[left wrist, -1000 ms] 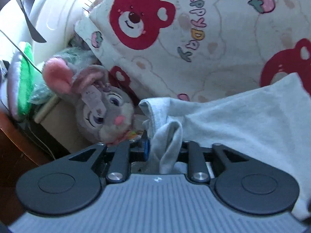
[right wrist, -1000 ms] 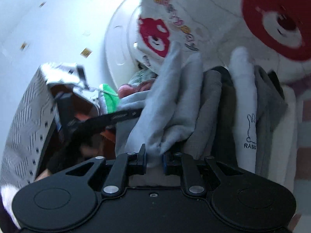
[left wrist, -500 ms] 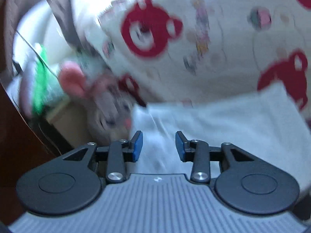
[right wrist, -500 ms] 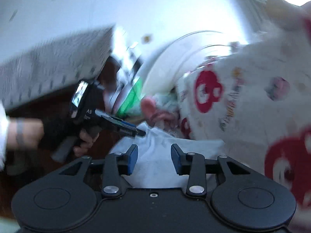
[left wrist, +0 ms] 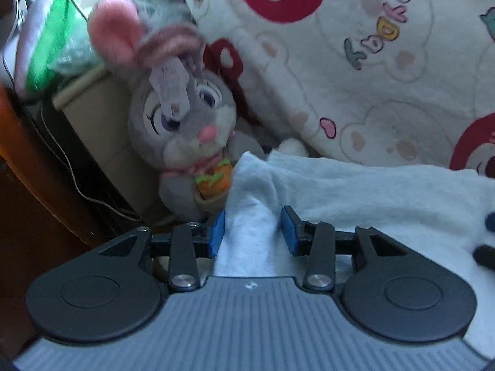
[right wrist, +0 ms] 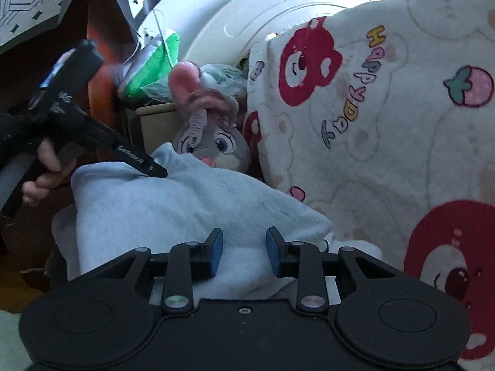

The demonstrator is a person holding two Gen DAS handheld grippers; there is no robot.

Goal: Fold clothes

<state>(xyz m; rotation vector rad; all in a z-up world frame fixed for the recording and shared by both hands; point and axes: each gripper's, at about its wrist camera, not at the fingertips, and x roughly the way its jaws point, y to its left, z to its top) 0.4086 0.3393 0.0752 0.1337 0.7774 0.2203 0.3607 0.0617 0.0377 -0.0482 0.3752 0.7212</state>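
While both grippers stand with their blue pads spread apart, neither one pinches anything. A pale grey garment (right wrist: 173, 210) lies folded on the bed, in front of the bear-print blanket (right wrist: 386, 130). Seen from the right wrist, its long axis runs from the lower right, near the camera, up toward the upper left, where a peaked corner rises just before the plush rabbit (right wrist: 216, 142). The left gripper (left wrist: 252, 232) has its jaws wide, with a raised ridge of the cloth lying between the pads but not clamped; whether the pads touch the fabric cannot be told. From the right wrist view this tool comes in from the left, held in a hand (right wrist: 43, 170), its tip resting at the garment's far left edge. The right gripper (right wrist: 244, 253) is likewise wide open, hovering over the near end of the cloth, which passes under and between its pads. In the left view the garment (left wrist: 355, 191) stretches away to the right, below the blanket (left wrist: 355, 77) and beside the rabbit (left wrist: 185, 117).
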